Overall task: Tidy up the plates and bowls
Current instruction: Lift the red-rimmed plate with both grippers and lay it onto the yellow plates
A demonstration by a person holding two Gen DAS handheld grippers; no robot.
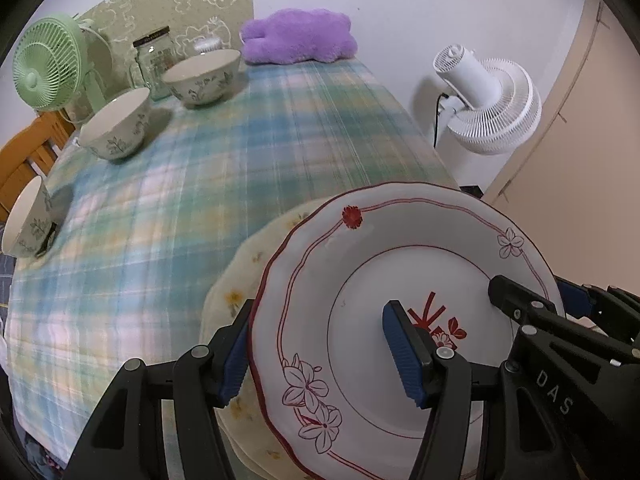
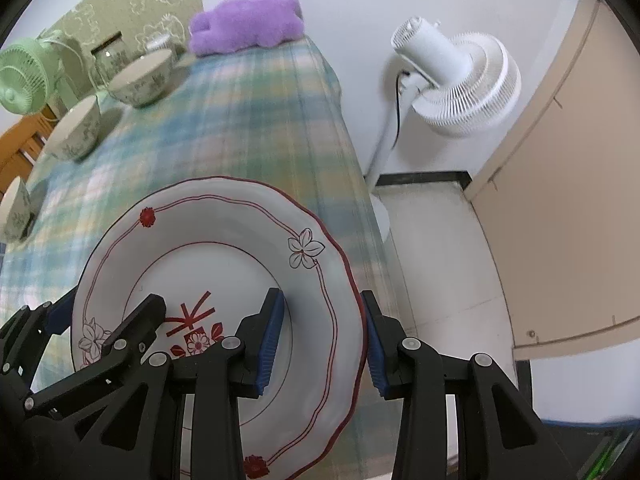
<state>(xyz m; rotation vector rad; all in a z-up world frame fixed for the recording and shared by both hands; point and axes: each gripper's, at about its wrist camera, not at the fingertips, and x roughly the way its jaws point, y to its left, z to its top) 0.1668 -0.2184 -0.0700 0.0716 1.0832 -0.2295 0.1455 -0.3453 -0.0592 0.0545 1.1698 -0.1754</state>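
One glossy scalloped plate (image 1: 372, 276), ribbed gripper (image 1: 320, 356) pads.

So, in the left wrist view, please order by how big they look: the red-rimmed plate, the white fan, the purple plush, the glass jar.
1. red-rimmed plate, enlarged by nearness to the camera
2. white fan
3. purple plush, only slightly smaller, so unsure
4. glass jar

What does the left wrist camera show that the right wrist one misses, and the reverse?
Only the left wrist view: a yellow-flowered plate lying under the lifted one.

Only the right wrist view: the white floor and the white fan's stand.

Both: the red-rimmed plate clamped at opposite rims by the left hand-held gripper and right hand-held gripper, three floral bowls, green fan, purple plush.
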